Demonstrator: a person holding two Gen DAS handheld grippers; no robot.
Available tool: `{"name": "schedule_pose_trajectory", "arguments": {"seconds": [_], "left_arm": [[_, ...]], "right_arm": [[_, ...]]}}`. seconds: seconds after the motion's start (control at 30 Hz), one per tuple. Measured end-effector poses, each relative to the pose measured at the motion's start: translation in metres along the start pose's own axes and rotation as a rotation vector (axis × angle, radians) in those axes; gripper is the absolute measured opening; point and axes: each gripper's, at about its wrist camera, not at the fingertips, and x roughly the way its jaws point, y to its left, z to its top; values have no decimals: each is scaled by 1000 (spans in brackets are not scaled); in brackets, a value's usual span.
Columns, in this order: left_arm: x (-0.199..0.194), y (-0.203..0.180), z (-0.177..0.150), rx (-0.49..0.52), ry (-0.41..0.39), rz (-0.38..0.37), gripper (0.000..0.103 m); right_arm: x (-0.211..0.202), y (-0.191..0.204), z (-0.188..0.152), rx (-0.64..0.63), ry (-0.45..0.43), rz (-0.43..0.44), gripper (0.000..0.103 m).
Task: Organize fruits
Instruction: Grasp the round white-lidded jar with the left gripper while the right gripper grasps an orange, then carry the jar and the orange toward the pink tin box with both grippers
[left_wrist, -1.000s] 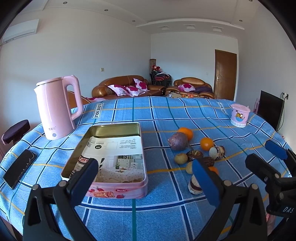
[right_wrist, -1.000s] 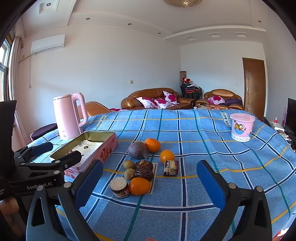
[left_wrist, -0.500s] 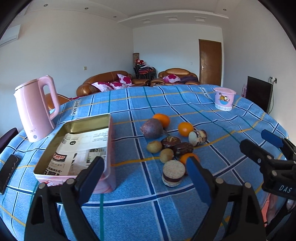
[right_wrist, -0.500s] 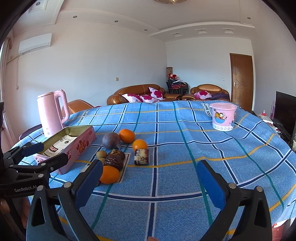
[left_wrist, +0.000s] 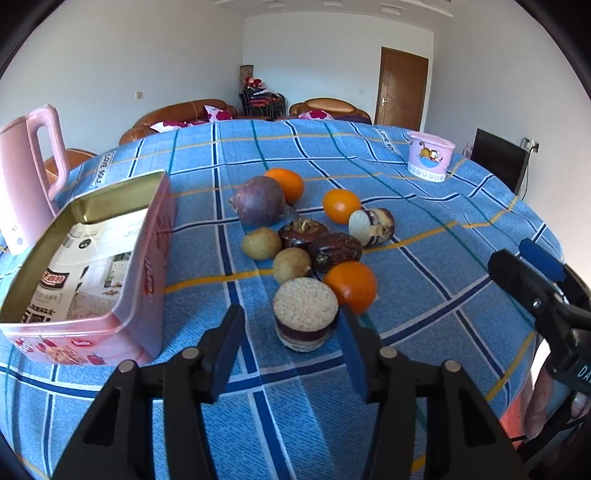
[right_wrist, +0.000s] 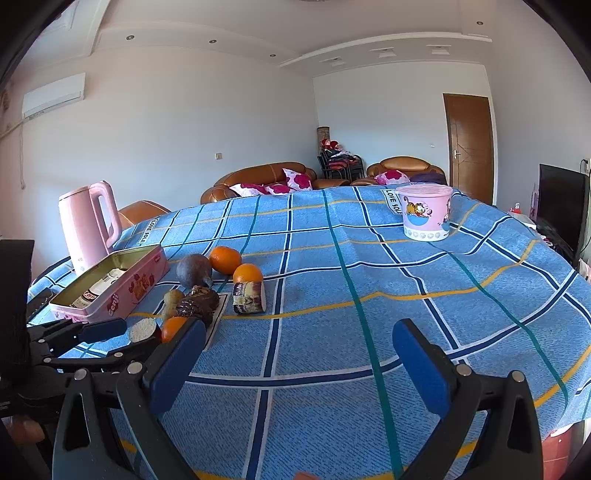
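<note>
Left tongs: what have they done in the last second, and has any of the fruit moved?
The left tongs swung right from the pink tin and came down close around the cut fruit, narrowing but not yet gripping. The right tongs stayed open, holding nothing. The fruit and tin have not moved.

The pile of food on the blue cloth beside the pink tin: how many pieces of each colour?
Orange: 3
Purple: 1
Tan-yellow: 2
Dark brown: 2
Cut rolls with a pale face: 2
Total: 10
</note>
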Motion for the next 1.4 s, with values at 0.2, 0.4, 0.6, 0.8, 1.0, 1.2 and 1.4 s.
{"name": "schedule_pose_trajectory", "arguments": {"seconds": [0.2, 0.4, 0.6, 0.8, 1.0, 1.2, 1.4], "left_arm": [[-4, 3, -4, -6, -18, -38, 35], [-20, 16, 0, -7, -84, 37, 35], [-30, 29, 3, -14, -136, 104, 35], [-29, 40, -1, -33, -146, 110, 35], [-27, 46, -3, -54, -128, 113, 35], [-27, 53, -5, -85, -127, 120, 35], [-27, 52, -6, -88, -131, 128, 35]], "right_arm": [[3, 11, -1, -32, 7, 21, 102], [11, 39, 6, -118, 24, 79, 102], [30, 71, 18, -188, 86, 147, 90], [58, 83, 10, -193, 202, 176, 70], [72, 90, 2, -217, 274, 196, 52], [73, 91, 0, -222, 283, 217, 46], [70, 91, -2, -221, 280, 236, 45]]}}
